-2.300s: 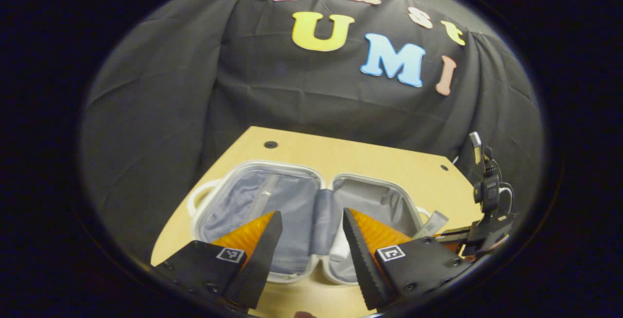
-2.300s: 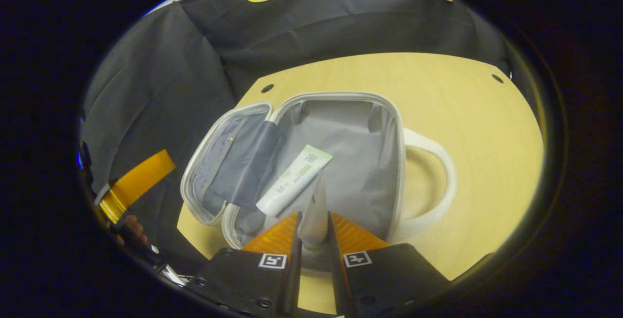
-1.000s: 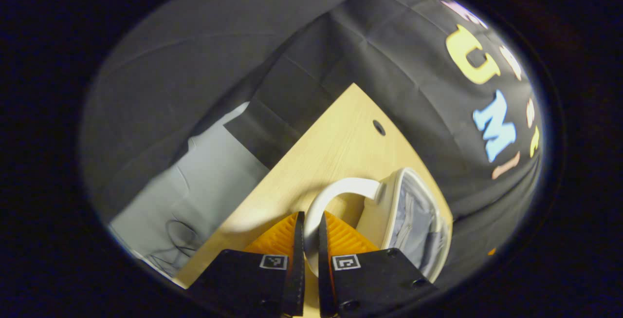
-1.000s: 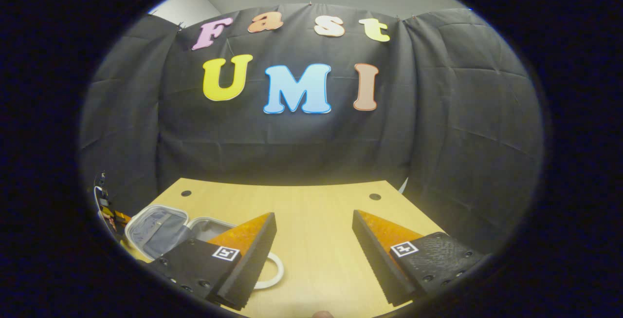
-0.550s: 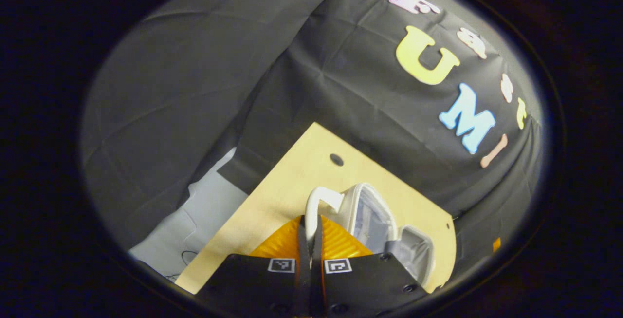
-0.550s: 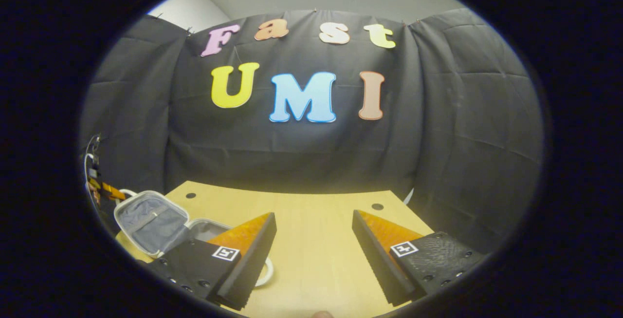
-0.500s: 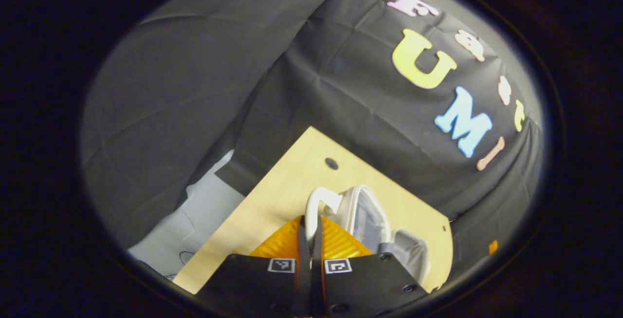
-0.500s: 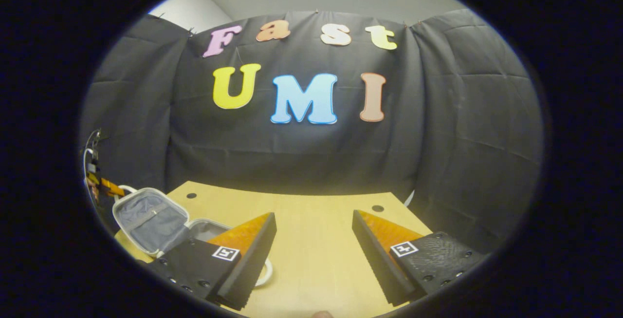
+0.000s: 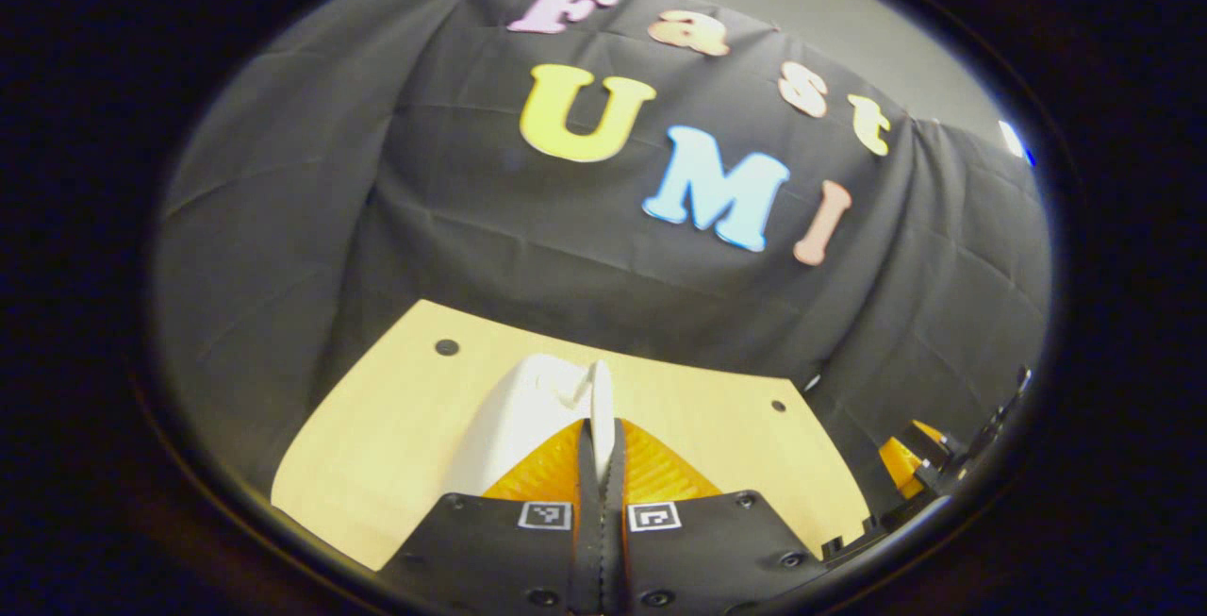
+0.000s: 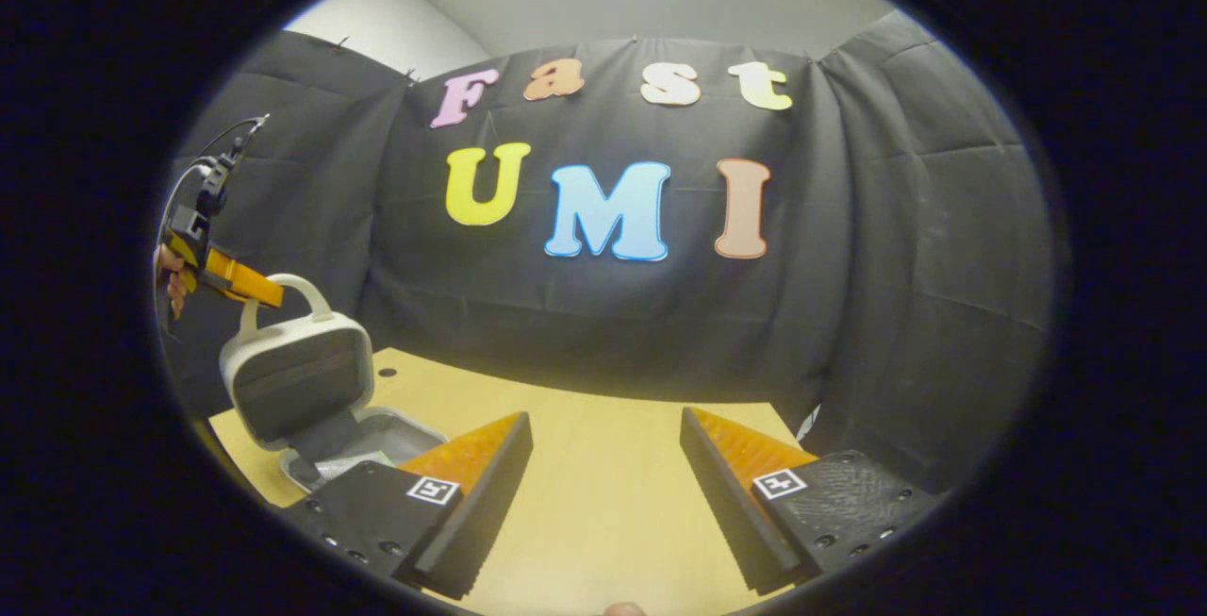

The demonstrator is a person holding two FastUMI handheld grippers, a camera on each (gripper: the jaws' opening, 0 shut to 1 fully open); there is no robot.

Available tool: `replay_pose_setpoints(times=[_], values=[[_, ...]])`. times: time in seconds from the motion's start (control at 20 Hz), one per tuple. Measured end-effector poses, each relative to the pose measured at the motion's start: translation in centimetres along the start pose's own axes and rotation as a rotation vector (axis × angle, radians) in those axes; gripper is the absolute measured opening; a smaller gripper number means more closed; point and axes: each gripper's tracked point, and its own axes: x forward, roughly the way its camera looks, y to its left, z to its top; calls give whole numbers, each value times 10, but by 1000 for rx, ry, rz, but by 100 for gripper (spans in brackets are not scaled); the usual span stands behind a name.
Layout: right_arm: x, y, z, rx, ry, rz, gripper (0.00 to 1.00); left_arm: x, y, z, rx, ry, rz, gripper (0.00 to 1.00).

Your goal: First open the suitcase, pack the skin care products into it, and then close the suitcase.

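The small white suitcase point(image 10: 294, 375) stands half open on the wooden table point(image 10: 603, 465) at the left of the right gripper view. Its lid is raised nearly upright by the white handle point(image 10: 278, 291). My left gripper point(image 10: 236, 281) holds that handle there, with a hand behind it. In the left gripper view the left gripper point(image 9: 601, 465) is shut on the thin white handle point(image 9: 600, 408), and the lid's white shell point(image 9: 519, 413) lies just beyond. A tube point(image 10: 363, 458) shows inside the lower half. My right gripper point(image 10: 603, 451) hangs open over the table with nothing between its fingers.
The table point(image 9: 396, 408) has small dark holes near its far corners point(image 9: 446, 347). The black cloth wall closes in behind and on both sides. Bare wood lies right of the suitcase under the right gripper. The right gripper point(image 9: 910, 451) shows at the left gripper view's right edge.
The left gripper closed on the suitcase handle and swung the lid up from flat to nearly upright. The right gripper let the tube go into the case, drew back and opened.
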Motion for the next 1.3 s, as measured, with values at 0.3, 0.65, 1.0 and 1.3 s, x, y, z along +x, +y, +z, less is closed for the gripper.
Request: replay_pose_setpoints(times=[0.3, 0.65, 1.0, 1.3], values=[[-11, -28, -34, 30, 65, 55, 98, 77, -111, -122, 119, 156, -12, 8], [-15, -32, -44, 56, 97, 0, 96, 118, -124, -183, 119, 241, -28, 8], [-27, -34, -45, 81, 105, -62, 96, 127, -133, -221, 137, 313, -65, 13], [-41, -44, -32, 84, 109, -145, 96, 101, -135, -179, 126, 150, -85, 34]])
